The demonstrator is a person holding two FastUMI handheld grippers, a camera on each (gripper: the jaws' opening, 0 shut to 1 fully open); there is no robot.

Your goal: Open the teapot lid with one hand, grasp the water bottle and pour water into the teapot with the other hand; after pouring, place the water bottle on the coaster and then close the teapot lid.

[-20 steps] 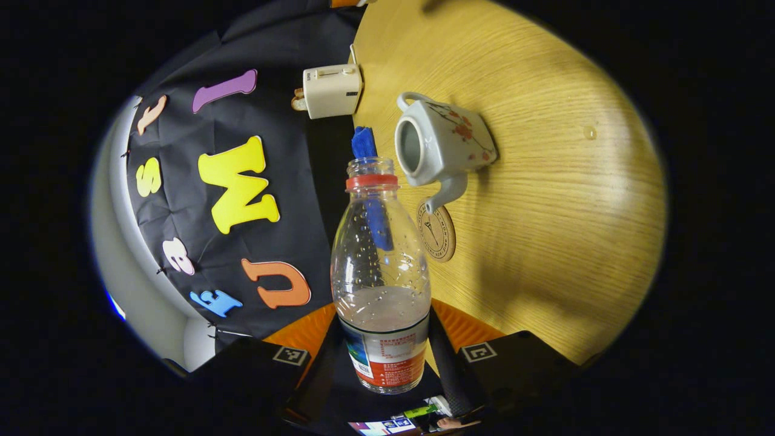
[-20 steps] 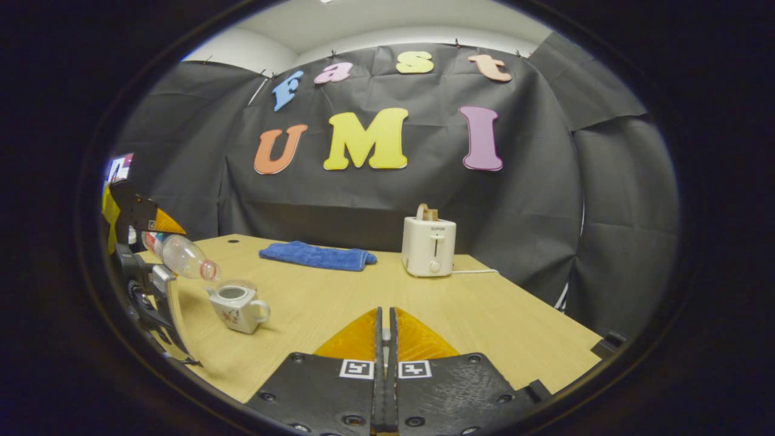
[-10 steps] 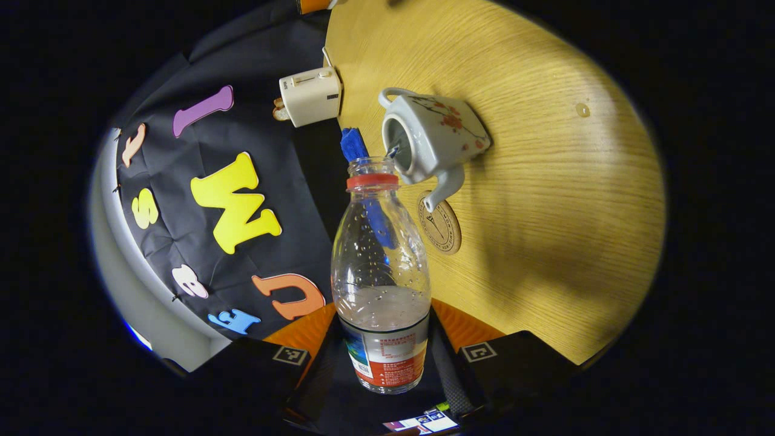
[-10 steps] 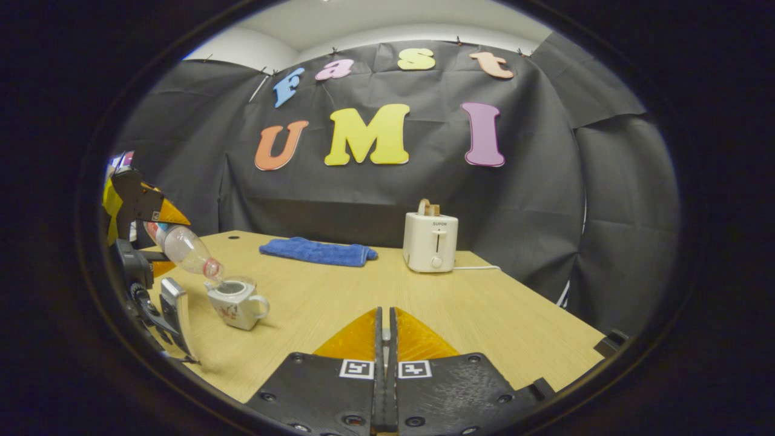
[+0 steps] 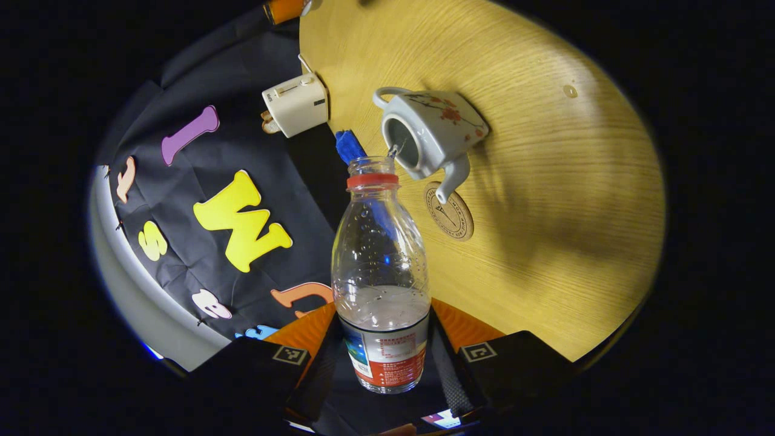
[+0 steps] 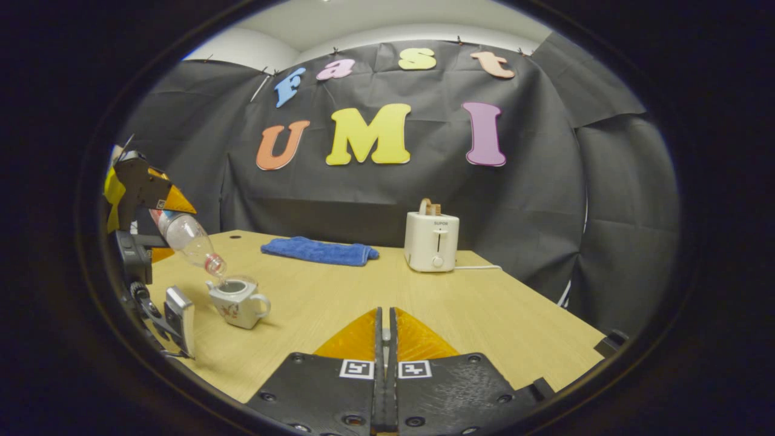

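**Water bottle tipped over the open teapot**

Water bottle point(image 5: 380, 284) sits clamped between my left fingers point(image 5: 290, 363), which press on its labelled lower body from both sides; its neck with the red ring points away from me, and the uncapped mouth hangs just over the teapot's point(image 5: 431, 134) round opening. A thin stream of water runs from the mouth into that opening. What water is left pools against the lower part of the bottle, near the label.

Seen from my right gripper view, the left gripper point(image 6: 158, 203) holds the water bottle point(image 6: 189, 239) slanted neck-down above the white teapot point(image 6: 238, 301), which stands upright on the wooden table point(image 6: 375, 297) with its handle facing the middle of the table. No lid sits on the teapot — its opening is bare.

The round coaster point(image 5: 449, 212) lies flat on the table just beside the teapot's spout, touching nothing else that I can make out.

My right gripper point(image 6: 384, 339) hovers low over the near edge of the table, well apart from the teapot, its jaws pressed together; I cannot tell whether something thin is pinched between them.

Farther back stand a white toaster point(image 6: 431, 242) with bread in its slot and a folded blue towel point(image 6: 319, 252), both near the table's far edge.
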